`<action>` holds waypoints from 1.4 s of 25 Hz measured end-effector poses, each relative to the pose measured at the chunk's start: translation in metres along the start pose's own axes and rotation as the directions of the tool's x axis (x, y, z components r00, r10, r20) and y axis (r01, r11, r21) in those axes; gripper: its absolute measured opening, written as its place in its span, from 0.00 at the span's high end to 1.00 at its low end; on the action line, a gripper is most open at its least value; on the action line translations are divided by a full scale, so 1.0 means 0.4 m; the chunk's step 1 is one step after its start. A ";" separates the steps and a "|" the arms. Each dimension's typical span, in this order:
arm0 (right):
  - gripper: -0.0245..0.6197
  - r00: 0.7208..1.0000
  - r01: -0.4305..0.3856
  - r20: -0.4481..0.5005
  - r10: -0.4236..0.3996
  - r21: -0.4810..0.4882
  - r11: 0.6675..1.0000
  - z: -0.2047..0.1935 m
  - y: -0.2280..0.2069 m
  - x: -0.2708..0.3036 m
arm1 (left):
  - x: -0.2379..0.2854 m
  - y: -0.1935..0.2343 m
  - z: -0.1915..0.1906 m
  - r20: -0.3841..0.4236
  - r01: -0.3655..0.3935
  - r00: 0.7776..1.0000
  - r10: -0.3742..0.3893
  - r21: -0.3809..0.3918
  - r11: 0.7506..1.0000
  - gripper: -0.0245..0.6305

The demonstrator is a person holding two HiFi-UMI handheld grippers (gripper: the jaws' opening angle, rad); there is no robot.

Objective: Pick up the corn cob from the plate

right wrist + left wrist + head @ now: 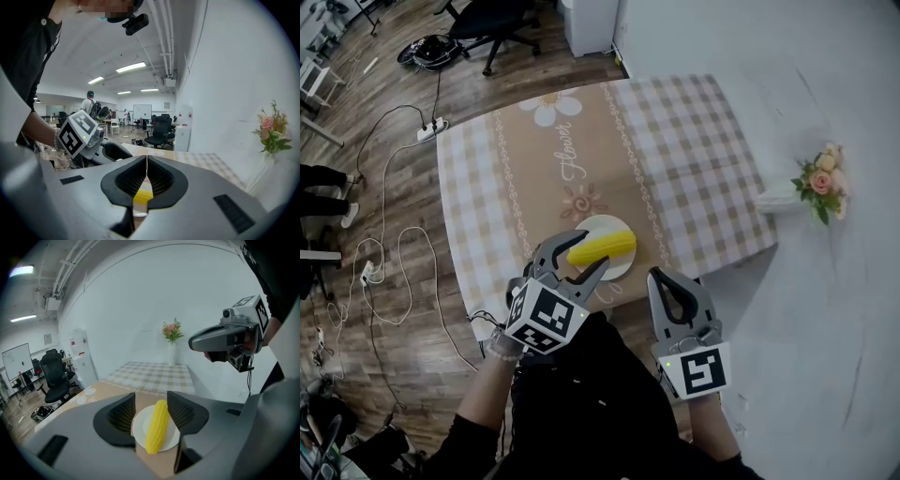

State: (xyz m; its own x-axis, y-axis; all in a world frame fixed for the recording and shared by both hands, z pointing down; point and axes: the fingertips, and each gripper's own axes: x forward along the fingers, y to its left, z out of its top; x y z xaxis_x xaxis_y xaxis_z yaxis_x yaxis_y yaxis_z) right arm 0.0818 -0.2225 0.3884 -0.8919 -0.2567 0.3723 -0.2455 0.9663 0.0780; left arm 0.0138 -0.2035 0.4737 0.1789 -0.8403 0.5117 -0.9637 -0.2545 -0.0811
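Note:
A yellow corn cob (602,247) lies on a small white plate (617,269) near the front edge of the table. My left gripper (573,262) stands open just in front of the cob. In the left gripper view the corn cob (157,427) shows between and beyond the spread pads, with the plate (139,426) under it and neither pad pressing on it. My right gripper (662,277) hangs to the right of the plate, off the table's front edge. Its jaws (146,161) are shut with nothing held. A strip of the cob (140,194) shows below them.
The table carries a brown runner (572,150) with flower prints over a checked cloth (694,141). A white vase of flowers (814,184) stands at its right end by the wall. An office chair (492,23) and cables with a power strip (429,129) are on the wooden floor.

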 end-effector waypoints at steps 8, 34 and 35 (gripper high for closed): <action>0.90 1.000 -0.006 -0.027 0.007 0.008 1.000 -0.038 0.009 -0.009 | 0.073 -0.029 -0.087 -0.096 0.058 0.994 -0.054 0.042 0.997 0.61; 0.90 0.997 -0.003 -0.082 0.006 0.037 0.999 -0.092 -0.025 -0.030 | 0.259 -0.074 -0.254 -0.297 0.175 0.939 -0.171 -0.014 0.984 0.55; 0.90 0.996 -0.003 -0.084 0.006 0.039 0.999 -0.094 -0.032 -0.032 | 0.266 -0.076 -0.253 -0.299 0.177 0.938 -0.175 -0.021 0.984 0.55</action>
State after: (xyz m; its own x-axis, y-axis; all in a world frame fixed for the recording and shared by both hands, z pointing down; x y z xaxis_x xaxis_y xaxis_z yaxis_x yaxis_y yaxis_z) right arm 0.1105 -0.2308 0.4174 -0.8584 -0.2480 0.4490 -0.2575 0.9654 0.0411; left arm 0.0420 -0.2367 0.6174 0.2771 -0.6008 0.7498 -0.9207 -0.3892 0.0285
